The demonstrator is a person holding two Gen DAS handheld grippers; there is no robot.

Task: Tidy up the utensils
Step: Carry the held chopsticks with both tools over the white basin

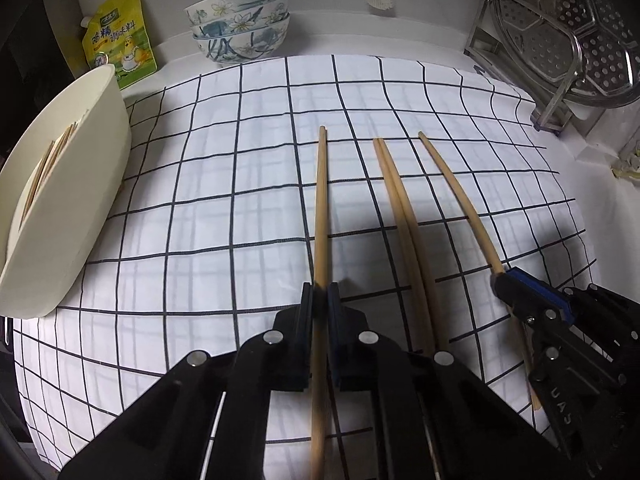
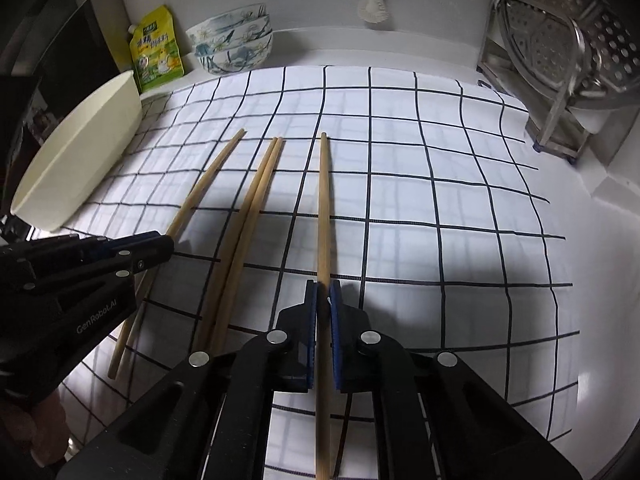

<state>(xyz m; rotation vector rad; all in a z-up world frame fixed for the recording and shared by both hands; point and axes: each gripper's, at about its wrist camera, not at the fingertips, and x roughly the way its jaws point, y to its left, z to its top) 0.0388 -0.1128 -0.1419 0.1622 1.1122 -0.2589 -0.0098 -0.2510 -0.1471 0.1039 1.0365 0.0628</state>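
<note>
The left gripper (image 1: 320, 296) pinches the leftmost chopstick (image 1: 321, 208); the right gripper (image 2: 324, 296) pinches the rightmost chopstick (image 2: 324, 208). Between them two more chopsticks (image 2: 256, 208) lie side by side mid-cloth (image 2: 440, 184). The cream holder (image 1: 72, 208) at the cloth's left edge already contains some sticks, so I judge sorting partly done, four remaining.

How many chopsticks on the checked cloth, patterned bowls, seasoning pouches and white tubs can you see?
Chopsticks on the cloth: 4
Patterned bowls: 3
Seasoning pouch: 1
White tub: 1
Total: 9
</note>
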